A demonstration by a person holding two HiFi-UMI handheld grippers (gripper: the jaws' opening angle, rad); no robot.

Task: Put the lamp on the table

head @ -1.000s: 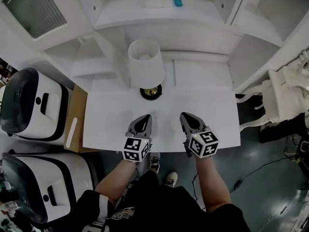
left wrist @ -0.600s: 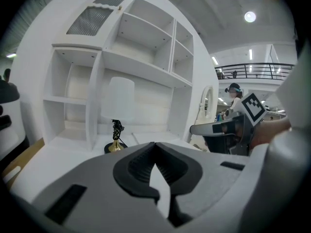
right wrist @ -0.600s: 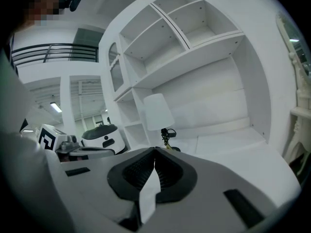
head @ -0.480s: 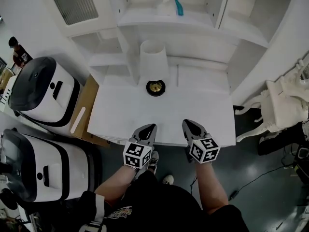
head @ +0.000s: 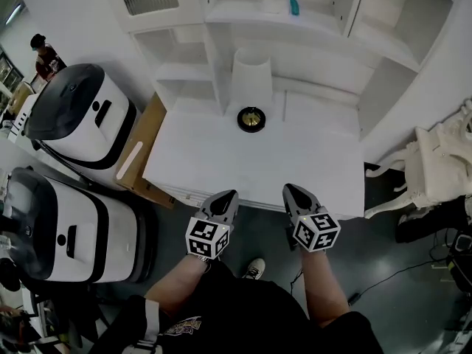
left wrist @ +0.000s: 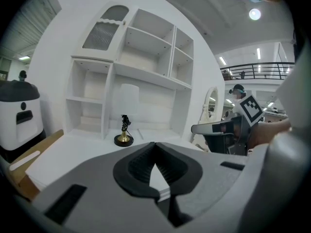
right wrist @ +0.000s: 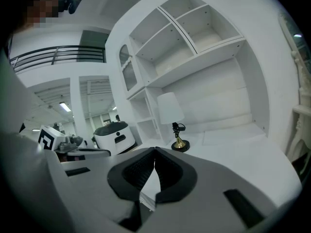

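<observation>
The lamp (head: 251,87), with a white shade and a round black-and-brass base, stands upright at the back of the white table (head: 221,161), just in front of the shelving. It shows too in the left gripper view as lamp (left wrist: 124,130) and in the right gripper view as lamp (right wrist: 177,130). My left gripper (head: 229,196) is shut and empty, held off the table's front edge. My right gripper (head: 288,190) hangs beside it, also shut on nothing. Both are well short of the lamp.
White shelving (head: 310,28) rises behind the table, with a teal item (head: 293,4) on a shelf. Two white-and-black machines (head: 81,116) and a cardboard panel (head: 140,153) stand at the left. An ornate white chair (head: 435,168) is at the right.
Both grippers have drawn back from over the table's front part to just past its front edge, staying shut. The lamp has kept its place on the table.
</observation>
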